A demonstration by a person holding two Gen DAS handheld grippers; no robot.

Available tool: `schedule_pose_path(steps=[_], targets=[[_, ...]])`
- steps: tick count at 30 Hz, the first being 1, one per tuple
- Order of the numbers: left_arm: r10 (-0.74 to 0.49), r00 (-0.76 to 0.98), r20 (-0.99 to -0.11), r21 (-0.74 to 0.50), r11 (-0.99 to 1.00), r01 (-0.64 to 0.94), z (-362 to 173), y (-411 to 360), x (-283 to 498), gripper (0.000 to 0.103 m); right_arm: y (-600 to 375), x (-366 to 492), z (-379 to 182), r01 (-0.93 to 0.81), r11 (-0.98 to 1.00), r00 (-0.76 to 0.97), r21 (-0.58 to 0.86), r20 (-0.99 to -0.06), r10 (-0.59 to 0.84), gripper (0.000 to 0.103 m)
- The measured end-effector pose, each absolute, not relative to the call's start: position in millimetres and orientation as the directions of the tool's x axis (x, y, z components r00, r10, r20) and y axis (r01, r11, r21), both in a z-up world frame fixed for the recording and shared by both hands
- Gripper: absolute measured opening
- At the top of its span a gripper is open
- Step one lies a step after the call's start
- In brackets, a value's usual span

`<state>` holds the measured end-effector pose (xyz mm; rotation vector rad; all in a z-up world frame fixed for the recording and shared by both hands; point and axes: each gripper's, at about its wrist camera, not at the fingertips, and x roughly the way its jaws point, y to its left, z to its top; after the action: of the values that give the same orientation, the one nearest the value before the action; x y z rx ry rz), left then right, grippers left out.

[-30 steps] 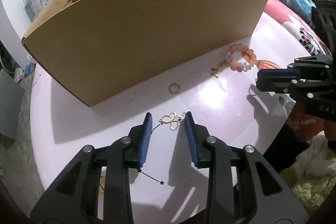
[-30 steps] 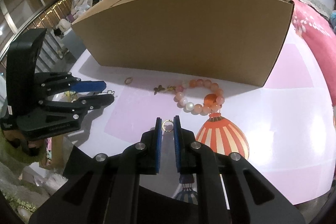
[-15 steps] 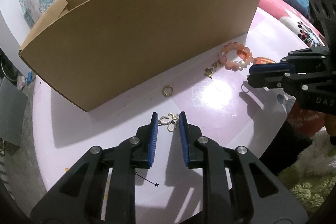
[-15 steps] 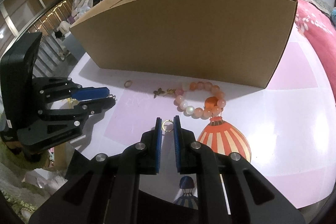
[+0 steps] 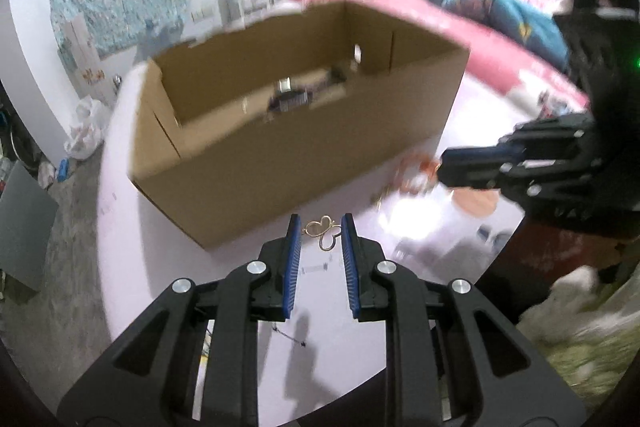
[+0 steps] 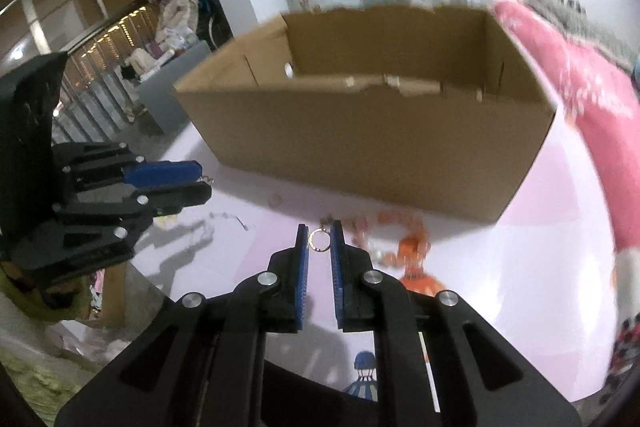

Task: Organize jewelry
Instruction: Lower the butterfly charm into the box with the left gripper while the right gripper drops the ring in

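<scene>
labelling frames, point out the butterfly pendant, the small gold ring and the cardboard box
butterfly pendant (image 5: 322, 229), left wrist view, on its gold wings
small gold ring (image 6: 319, 240), right wrist view, on its rim
cardboard box (image 6: 360, 143), right wrist view, on its near outer wall

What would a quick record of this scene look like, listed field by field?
Setting: pale pink table
Container: open cardboard box
Left gripper: fingers closed on a gold butterfly pendant, lifted off the table
Right gripper: fingers closed on a small gold ring, also lifted
Left on table: orange and white bead bracelet, blurred
Box contents: too blurred to tell
</scene>
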<state>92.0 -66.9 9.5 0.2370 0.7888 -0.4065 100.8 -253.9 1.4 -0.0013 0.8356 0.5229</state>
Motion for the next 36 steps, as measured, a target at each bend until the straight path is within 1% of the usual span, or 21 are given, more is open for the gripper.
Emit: schedule_pose_path(steps=[6, 8, 10, 13, 15, 17, 19, 21, 24, 25, 29, 33, 36], targets=[[-0.327, 0.695, -0.641, 0.064, 0.879, 0.472, 65, -60, 101, 0.019, -255, 107, 58, -0.521, 0.842, 0.626, 0.137, -0.610, 0.486, 0.011], [-0.322, 0.702, -0.636, 0.091, 0.871, 0.483, 77, -63, 113, 0.019, -254, 117, 69, -0.535, 0.839, 0.644, 0.099, -0.595, 0.481, 0.011], [-0.329, 0.688, -0.647, 0.091, 0.863, 0.498, 84, -64, 132, 0.019, -254, 135, 77, -0.556, 0.826, 0.636, 0.093, -0.591, 0.495, 0.011], [-0.324, 0.658, -0.680, 0.085, 0.856, 0.510, 86, -66, 168, 0.019, -252, 166, 80, -0.575, 0.810, 0.598, 0.110, -0.620, 0.508, 0.011], [-0.303, 0.630, -0.715, 0.079, 0.861, 0.503, 84, -66, 194, 0.019, -248, 189, 79, -0.579, 0.806, 0.557, 0.121, -0.663, 0.500, 0.011], [-0.295, 0.561, -0.773, 0.028, 0.868, 0.495, 75, -63, 233, 0.019, -243, 216, 75, -0.590, 0.793, 0.496, 0.152, -0.707, 0.504, 0.011], [-0.270, 0.495, -0.826, 0.004, 0.875, 0.485, 64, -64, 268, 0.019, -237, 243, 66, -0.591, 0.784, 0.415, 0.187, -0.764, 0.495, 0.011], [-0.231, 0.452, -0.862, 0.013, 0.881, 0.474, 51, -66, 295, 0.019, -230, 270, 50, -0.583, 0.781, 0.323, 0.221, -0.820, 0.473, 0.011], [-0.154, 0.367, -0.918, 0.028, 0.895, 0.445, 23, -69, 339, 0.019, -224, 298, 25, -0.550, 0.791, 0.202, 0.268, -0.876, 0.438, 0.011], [-0.147, 0.341, -0.929, 0.017, 0.901, 0.434, 14, -68, 348, 0.019, -222, 307, 17, -0.540, 0.794, 0.163, 0.281, -0.890, 0.426, 0.011], [-0.146, 0.238, -0.960, -0.047, 0.925, 0.378, -13, -61, 374, 0.019, -220, 323, 2, -0.521, 0.805, 0.112, 0.284, -0.912, 0.394, 0.011], [-0.138, 0.203, -0.969, -0.063, 0.940, 0.337, -25, -59, 388, 0.019, -217, 333, -4, -0.506, 0.808, 0.073, 0.302, -0.918, 0.390, 0.011], [-0.107, 0.195, -0.975, -0.037, 0.942, 0.333, -27, -62, 391, 0.019, -219, 340, -7, -0.489, 0.810, 0.053, 0.323, -0.916, 0.398, 0.012]])
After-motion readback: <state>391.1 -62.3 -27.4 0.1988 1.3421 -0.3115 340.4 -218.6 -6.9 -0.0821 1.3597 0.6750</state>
